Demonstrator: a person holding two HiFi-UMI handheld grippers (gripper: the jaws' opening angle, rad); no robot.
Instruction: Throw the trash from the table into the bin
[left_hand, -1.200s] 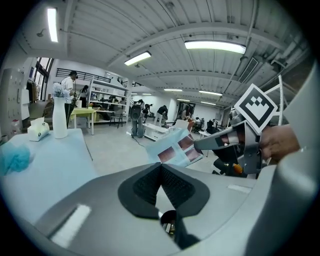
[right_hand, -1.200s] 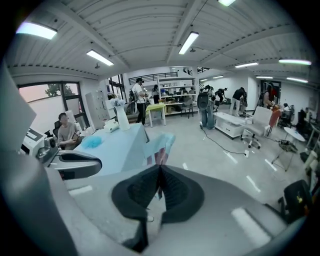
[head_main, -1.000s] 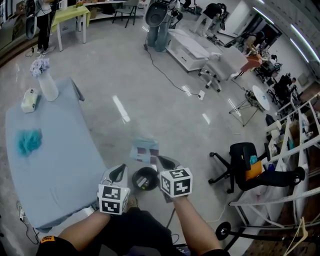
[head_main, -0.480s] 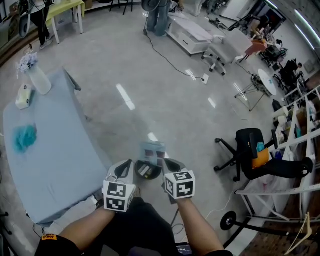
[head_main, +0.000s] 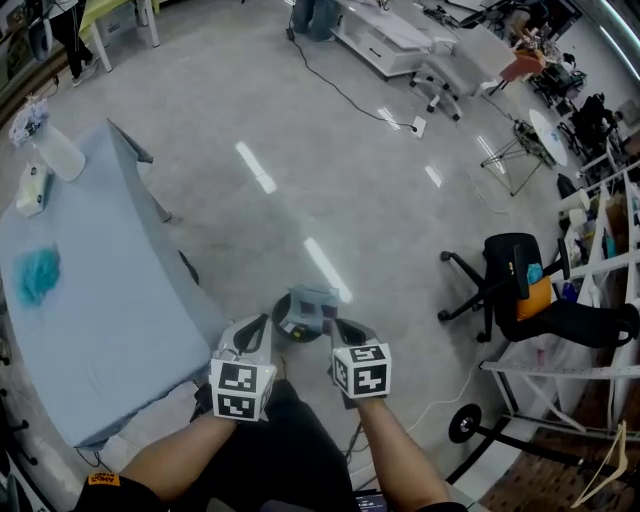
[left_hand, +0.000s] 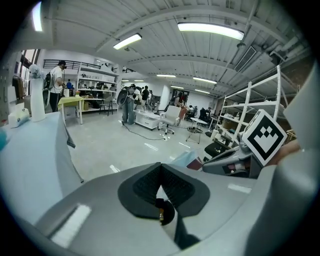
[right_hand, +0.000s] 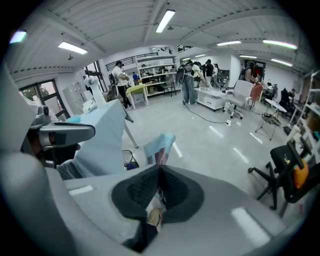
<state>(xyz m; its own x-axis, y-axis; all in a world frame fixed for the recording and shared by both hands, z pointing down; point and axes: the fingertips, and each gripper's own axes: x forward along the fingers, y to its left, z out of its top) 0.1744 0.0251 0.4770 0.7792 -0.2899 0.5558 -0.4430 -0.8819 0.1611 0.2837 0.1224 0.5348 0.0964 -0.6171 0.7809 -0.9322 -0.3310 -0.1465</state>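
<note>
**Q:** What are your jaws doing?

**A:** My right gripper (head_main: 345, 337) has its jaws clenched on a thin light-blue wrapper (head_main: 312, 300) with a dark red patch. Most of the wrapper sticks out past the jaw tips. My left gripper (head_main: 252, 337) sits just beside it on the left. Its jaws are pressed together with nothing between them.

**Q:** Where is the bin?

**A:** The bin (head_main: 288, 326) is small, dark and round, and it stands on the floor (head_main: 330, 180) just beyond and below both pairs of jaws. In the head view the wrapper's free end overlaps the bin's far rim. The desk (head_main: 110, 320), under a pale blue cloth, lies off to the left of my left jaws.

**Q:** Which step is this?

**A:** I judge it the end of the carry. The wrapper is at the bin but not yet let go.

**Q:** What does the next move need?

**A:** My right jaws need to be over the opening with their tips pointing down, and then they part. The wrapper looks light, so it may cling to a pad or drift past the rim. A low release seems wise.

**Q:** Is any trash left on the desk?

**A:** A teal fluffy clump (head_main: 38, 275) lies on the desk, well apart from my left jaws. I cannot tell whether it is trash.
</note>
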